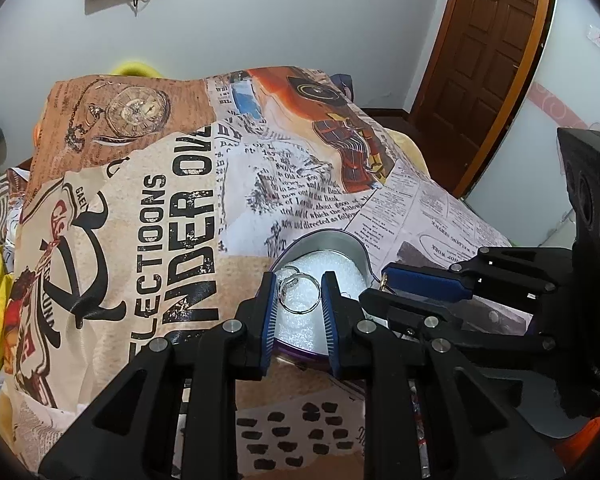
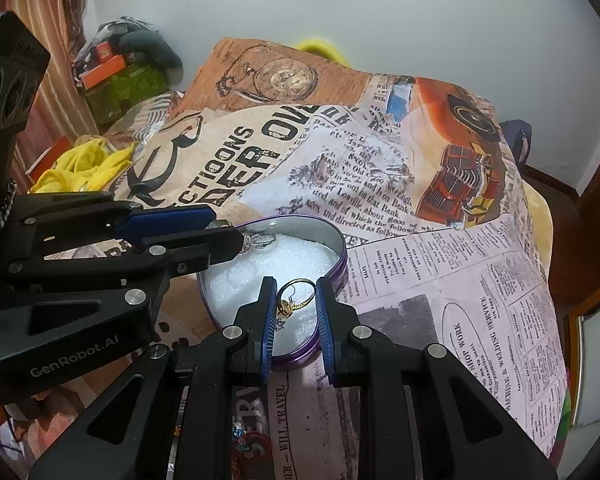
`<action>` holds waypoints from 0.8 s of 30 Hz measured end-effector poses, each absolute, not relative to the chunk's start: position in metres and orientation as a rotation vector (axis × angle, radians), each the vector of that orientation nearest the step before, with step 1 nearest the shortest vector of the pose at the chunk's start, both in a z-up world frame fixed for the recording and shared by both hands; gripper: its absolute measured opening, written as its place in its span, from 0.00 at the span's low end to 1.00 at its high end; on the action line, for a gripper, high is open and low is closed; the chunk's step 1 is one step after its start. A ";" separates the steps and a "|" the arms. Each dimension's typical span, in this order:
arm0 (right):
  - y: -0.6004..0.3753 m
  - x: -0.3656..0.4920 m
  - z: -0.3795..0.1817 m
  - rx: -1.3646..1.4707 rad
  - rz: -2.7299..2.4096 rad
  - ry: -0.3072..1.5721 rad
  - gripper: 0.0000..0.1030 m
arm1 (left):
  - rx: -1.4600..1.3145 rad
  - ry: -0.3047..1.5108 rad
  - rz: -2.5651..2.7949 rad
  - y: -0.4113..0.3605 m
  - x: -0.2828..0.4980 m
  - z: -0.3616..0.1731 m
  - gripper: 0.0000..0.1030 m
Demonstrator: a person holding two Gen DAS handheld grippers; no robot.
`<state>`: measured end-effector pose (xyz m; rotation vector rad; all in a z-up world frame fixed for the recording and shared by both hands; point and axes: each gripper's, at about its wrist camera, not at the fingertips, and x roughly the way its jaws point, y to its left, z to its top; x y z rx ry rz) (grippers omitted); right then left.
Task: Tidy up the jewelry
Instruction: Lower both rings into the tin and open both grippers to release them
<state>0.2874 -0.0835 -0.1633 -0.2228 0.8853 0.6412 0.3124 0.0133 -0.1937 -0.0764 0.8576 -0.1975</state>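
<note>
Left hand-held gripper: we hold a silver ring pinched between its blue pads, poised above the white foam lining of the heart-shaped tin

Right hand-held gripper: narrowed on a gold ring, its band caught between the pads and its small setting hanging toward the left pad, over the near lobe of the same tin

Tin: purple-rimmed, open, resting on the printed bedspread; we cannot tell whether either ring touches the foam yet

Step in hand, as we judge it: both rings are brought to the tin and stand at the point of being set down, so the sorting seems well under way for these two pieces

Next move, as we judge it: we lower each ring onto the foam, then ease the pads apart slowly so the rings stay put; the two grippers sit close together, so we keep them from knocking

Other items: a wooden door beyond the bed
</note>
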 end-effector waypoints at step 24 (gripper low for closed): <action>-0.090 0.277 -0.153 -0.251 0.630 0.886 0.19 | -0.069 0.885 -0.214 0.010 0.315 -0.194 0.20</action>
